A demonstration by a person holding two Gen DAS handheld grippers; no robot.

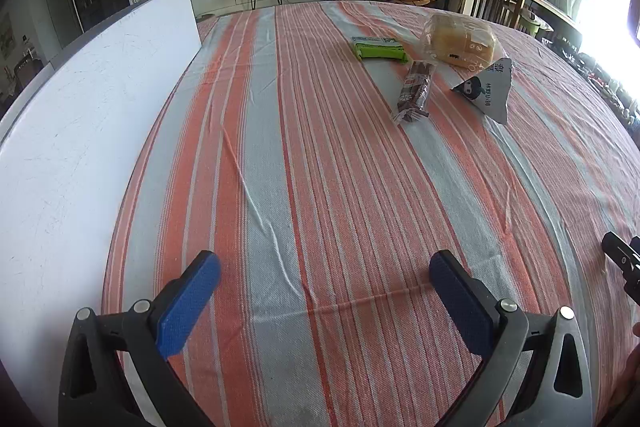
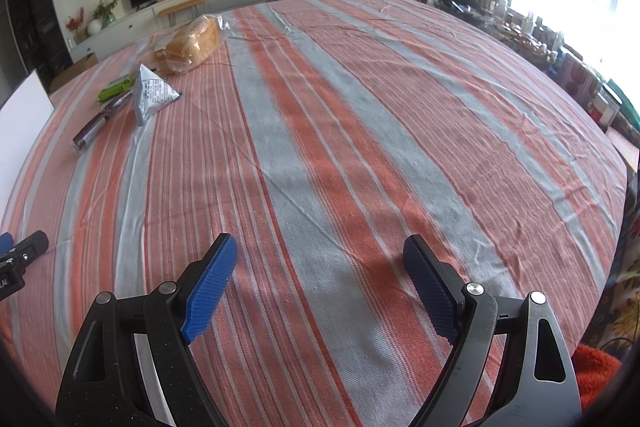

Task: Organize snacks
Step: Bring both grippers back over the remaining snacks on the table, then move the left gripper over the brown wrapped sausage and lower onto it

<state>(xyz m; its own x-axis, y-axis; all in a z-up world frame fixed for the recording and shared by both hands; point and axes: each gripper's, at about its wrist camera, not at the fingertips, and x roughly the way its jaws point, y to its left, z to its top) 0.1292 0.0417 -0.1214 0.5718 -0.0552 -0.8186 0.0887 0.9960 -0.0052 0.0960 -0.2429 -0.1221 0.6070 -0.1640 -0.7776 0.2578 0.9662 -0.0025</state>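
Both my grippers spread wide over bare striped cloth, gripping nothing.

Ahead of my left gripper (image 1: pixel 324 277), well apart, lie the snacks (image 1: pixel 416 91); the white board (image 1: pixel 80 131) edges its left; my right gripper (image 2: pixel 320 261) faces open tablecloth (image 2: pixel 360 115).

Beneath and ahead of blue-padded black jaws spreads a cloth (image 1: pixel 320 167) striped orange-red, grey and thin white, with beyond them a bright green packet (image 1: pixel 379 49), a dark brown-red stick snack (image 1: pixel 414 91), a silver-grey triangular pouch (image 1: pixel 488 87), golden-tan bread in clear wrap (image 1: pixel 460 41), and a white board (image 1: pixel 80 131) alongside.
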